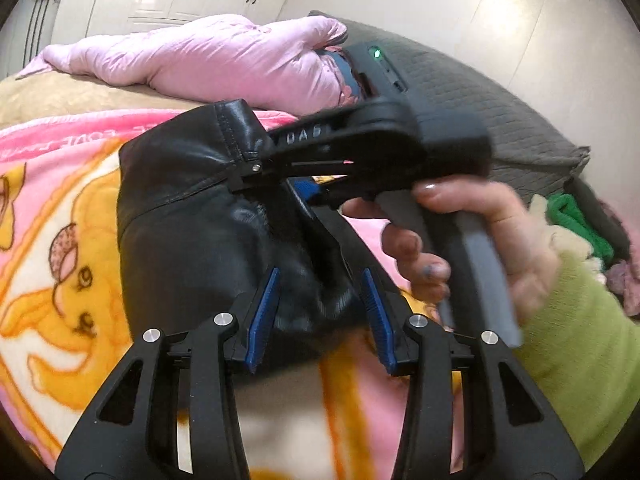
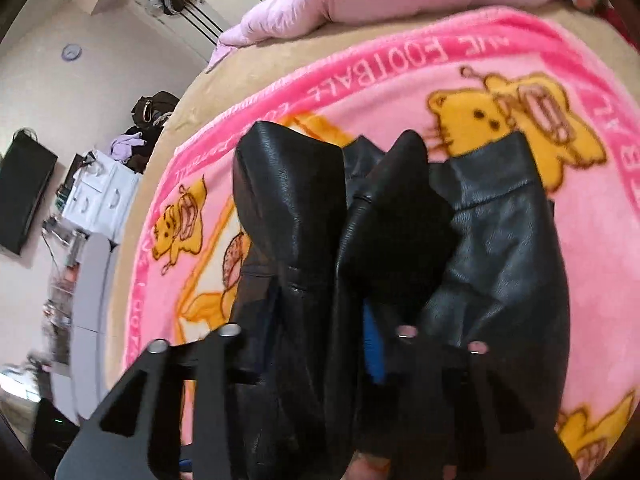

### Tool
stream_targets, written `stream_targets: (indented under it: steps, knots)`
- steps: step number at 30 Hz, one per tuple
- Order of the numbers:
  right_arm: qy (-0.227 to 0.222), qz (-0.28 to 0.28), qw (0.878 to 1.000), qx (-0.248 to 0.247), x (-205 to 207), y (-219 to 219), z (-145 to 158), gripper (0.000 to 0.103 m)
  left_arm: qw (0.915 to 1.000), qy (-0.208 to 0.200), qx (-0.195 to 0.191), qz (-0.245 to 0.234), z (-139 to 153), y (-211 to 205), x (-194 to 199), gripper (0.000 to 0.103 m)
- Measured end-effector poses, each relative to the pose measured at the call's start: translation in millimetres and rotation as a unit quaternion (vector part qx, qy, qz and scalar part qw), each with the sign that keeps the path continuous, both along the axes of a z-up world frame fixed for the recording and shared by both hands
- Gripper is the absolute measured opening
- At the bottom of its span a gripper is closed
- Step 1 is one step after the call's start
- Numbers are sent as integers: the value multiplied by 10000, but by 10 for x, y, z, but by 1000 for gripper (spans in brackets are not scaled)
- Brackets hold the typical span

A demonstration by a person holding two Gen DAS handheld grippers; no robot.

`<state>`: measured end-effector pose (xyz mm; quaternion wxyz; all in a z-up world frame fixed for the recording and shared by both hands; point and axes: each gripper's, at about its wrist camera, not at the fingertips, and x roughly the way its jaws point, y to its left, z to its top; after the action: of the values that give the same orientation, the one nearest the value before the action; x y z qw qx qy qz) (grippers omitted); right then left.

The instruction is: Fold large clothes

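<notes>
A pink fleece blanket (image 1: 60, 240) with yellow cartoon bears covers the bed. It lies over a tan bed cover (image 1: 60, 100) that shows along the bed's far edge. On that far edge rests a puffy pale pink jacket (image 1: 200, 64).

On the blanket, toward the middle of the bed, sits a shiny black leather jacket (image 1: 192, 232), all bunched up.

In the left wrist view, the left gripper (image 1: 320, 316) comes in from the bottom. Its two blue pads (image 1: 262, 320) stand partly apart, with a fold of the black jacket between them. The leather looks close to the pads, but I cannot tell if they squeeze it.

Above it, the right gripper (image 1: 256, 168) reaches in from the right and its tips sit on a seam near the top of the black jacket. A hand (image 1: 480, 248) in a light green fuzzy sleeve (image 1: 580, 360) holds its grey handle.

In the right wrist view, the right gripper (image 2: 320, 320) has its fingers nearly closed, and thick black leather fills the gap between them. It has hold of the jacket, which bulges up in folds (image 2: 288, 200) in front of the camera.

Past the bed's right edge lies a grey quilted cover (image 1: 480, 100), and a small pile of green and cream clothes (image 1: 572, 220) sits beside it.
</notes>
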<state>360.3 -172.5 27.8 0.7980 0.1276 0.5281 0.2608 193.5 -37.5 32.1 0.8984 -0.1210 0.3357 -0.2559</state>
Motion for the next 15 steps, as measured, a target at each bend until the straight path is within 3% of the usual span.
stream_targets:
  steps: [3, 7, 9, 10, 12, 15]
  knots:
    - [-610, 273, 9975, -244, -111, 107, 125, 17, 9989, -301, -274, 233, 133, 222, -283, 41]
    - [-901, 363, 9951, -172, -197, 119, 275, 13, 9937, -612, -252, 906, 202, 640, -447, 42]
    - [-1033, 413, 9937, -149, -242, 91, 364, 12, 9932, -355, -222, 1084, 161, 834, -288, 38]
    - [-1104, 461, 9927, -156, -258, 58, 416, 12, 9936, -229, -189, 1092, 136, 885, -171, 29]
    - [-1180, 427, 9920, -103, -276, -33, 485, 11, 9925, -145, 79, 1213, 84, 892, 38, 28]
    - [-1218, 269, 9922, 46, -252, -285, 518, 11, 9949, 173, 24, 991, -58, 755, 347, 22]
